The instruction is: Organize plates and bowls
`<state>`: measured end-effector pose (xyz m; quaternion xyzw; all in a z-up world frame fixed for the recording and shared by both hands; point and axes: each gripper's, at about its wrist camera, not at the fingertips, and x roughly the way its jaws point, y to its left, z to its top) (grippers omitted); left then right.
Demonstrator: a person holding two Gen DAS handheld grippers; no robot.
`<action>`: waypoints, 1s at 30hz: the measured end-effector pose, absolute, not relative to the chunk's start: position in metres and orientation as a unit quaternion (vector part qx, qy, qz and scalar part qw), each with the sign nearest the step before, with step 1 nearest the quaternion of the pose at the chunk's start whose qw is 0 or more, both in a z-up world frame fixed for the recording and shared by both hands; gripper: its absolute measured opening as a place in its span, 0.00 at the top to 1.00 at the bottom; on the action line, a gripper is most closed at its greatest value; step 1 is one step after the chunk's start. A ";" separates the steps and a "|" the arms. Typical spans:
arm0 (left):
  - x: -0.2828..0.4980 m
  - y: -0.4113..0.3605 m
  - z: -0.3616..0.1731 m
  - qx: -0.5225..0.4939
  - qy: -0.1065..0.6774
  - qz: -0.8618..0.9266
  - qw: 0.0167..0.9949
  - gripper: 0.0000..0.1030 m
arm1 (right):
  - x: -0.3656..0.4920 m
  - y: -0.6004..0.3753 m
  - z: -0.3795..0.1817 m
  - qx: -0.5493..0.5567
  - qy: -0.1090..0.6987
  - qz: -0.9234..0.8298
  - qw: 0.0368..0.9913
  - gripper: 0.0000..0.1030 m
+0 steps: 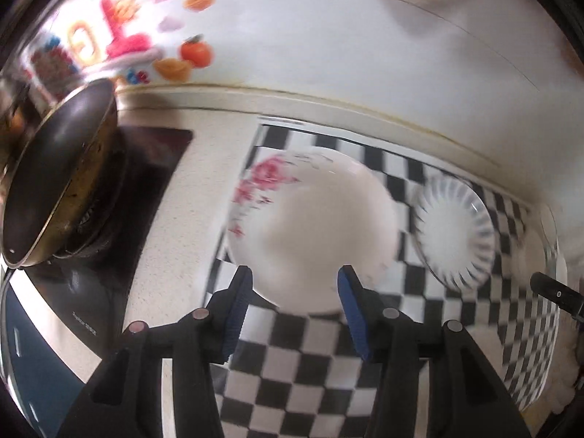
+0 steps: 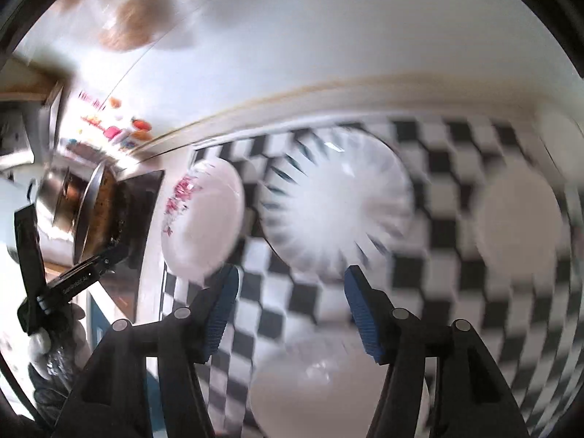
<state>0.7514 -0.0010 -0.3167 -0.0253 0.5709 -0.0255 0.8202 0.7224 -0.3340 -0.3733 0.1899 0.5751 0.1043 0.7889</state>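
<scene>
Floral plate (image 1: 310, 233): stiff, glazed, probably slippery and breakable; pinch its near rim.
Left gripper (image 1: 295, 284): jaws apart, empty.
Right gripper (image 2: 292, 284): likewise.

On the bench (image 1: 175, 197) lies a checked mat (image 1: 292, 365). On it, the flowered plate (image 1: 310, 230) sits left of the ribbed glass plate (image 1: 452, 233). A frying pan (image 1: 54, 179) rests on the stove (image 1: 146, 160), left of the mat.
</scene>
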 end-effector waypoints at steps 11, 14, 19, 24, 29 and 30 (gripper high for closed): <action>0.799 0.079 -0.409 -0.189 0.647 -0.009 0.738 0.55 | 0.863 -0.229 -0.429 0.122 0.646 0.173 0.733 0.39; 0.806 0.085 -0.427 -0.217 0.650 -0.014 0.728 0.57 | 0.890 -0.211 -0.455 0.104 0.672 0.179 0.711 0.39; 0.820 0.081 -0.441 -0.212 0.657 -0.028 0.723 0.58 | 0.909 -0.196 -0.484 0.092 0.696 0.181 0.688 0.42; 0.826 0.074 -0.451 -0.204 0.665 -0.048 0.717 0.58 | 0.915 -0.191 -0.509 0.110 0.720 0.197 0.656 0.60; 0.829 0.066 -0.452 -0.193 0.667 -0.052 0.718 0.59 | 0.912 -0.192 -0.515 0.104 0.723 0.198 0.653 0.69; 0.829 0.067 -0.452 -0.194 0.666 -0.050 0.719 0.60 | 0.911 -0.193 -0.514 0.100 0.723 0.193 0.656 0.74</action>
